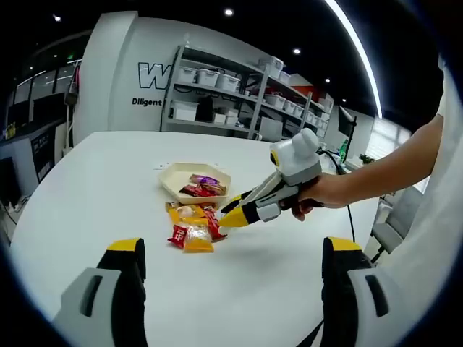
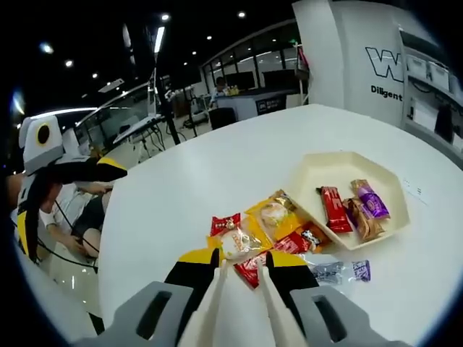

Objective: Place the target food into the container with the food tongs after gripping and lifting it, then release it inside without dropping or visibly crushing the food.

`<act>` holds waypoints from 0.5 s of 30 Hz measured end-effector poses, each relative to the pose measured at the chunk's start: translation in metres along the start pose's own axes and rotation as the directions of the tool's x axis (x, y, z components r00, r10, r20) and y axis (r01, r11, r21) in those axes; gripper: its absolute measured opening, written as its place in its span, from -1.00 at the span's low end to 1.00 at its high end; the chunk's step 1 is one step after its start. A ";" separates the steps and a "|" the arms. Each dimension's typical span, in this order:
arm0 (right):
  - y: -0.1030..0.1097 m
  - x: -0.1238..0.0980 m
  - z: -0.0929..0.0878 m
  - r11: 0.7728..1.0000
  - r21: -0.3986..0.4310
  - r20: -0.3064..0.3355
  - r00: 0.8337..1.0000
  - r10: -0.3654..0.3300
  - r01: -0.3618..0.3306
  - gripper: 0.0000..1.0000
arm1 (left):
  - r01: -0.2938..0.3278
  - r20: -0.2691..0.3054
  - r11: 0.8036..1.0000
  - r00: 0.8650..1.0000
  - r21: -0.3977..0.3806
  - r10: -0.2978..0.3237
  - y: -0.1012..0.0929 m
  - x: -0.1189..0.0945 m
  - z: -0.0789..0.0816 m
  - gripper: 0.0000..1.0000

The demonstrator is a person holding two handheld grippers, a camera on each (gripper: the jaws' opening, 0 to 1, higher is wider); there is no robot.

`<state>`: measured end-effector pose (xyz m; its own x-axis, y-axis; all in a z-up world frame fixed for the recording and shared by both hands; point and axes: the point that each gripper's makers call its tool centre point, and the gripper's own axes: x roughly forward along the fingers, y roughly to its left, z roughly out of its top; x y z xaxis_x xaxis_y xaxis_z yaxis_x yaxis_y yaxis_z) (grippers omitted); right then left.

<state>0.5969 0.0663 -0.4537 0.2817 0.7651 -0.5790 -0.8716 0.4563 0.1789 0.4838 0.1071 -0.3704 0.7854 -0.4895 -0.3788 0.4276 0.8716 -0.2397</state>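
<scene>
The wall lettering point(image 2: 393, 66) is cut off by the edge, and the snack wrappers' point(image 1: 194, 230) print is too small to read.

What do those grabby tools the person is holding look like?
Each gripper is pale grey plastic with black parts and yellow tips. The left gripper has two broad grey jaws capped in yellow. The right gripper carries slim cream tongs, a rounded white head with a yellow-ringed knob, and a black cable trailing behind. The person's hand grips it below a white short sleeve.

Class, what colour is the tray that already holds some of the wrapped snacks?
The tray is cream, almost pale yellow; the right gripper view shows it best.
</scene>
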 end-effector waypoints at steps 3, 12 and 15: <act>0.001 0.003 -0.003 1.000 -0.014 -0.016 1.000 -0.002 0.002 -0.58 | 0.001 0.001 1.000 1.000 -0.001 -0.001 0.000 -0.003 0.000 0.97; -0.004 0.006 -0.010 1.000 0.011 -0.018 1.000 0.004 -0.004 -0.57 | -0.010 -0.009 1.000 1.000 -0.004 0.010 0.004 -0.005 -0.002 0.97; -0.006 0.006 -0.011 1.000 0.014 -0.017 1.000 0.005 -0.005 -0.58 | -0.008 -0.006 1.000 1.000 -0.004 0.008 0.004 -0.005 0.000 0.97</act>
<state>0.5994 0.0625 -0.4669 0.2707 0.7597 -0.5913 -0.8674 0.4589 0.1925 0.4820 0.1130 -0.3695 0.7861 -0.4824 -0.3864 0.4194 0.8756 -0.2398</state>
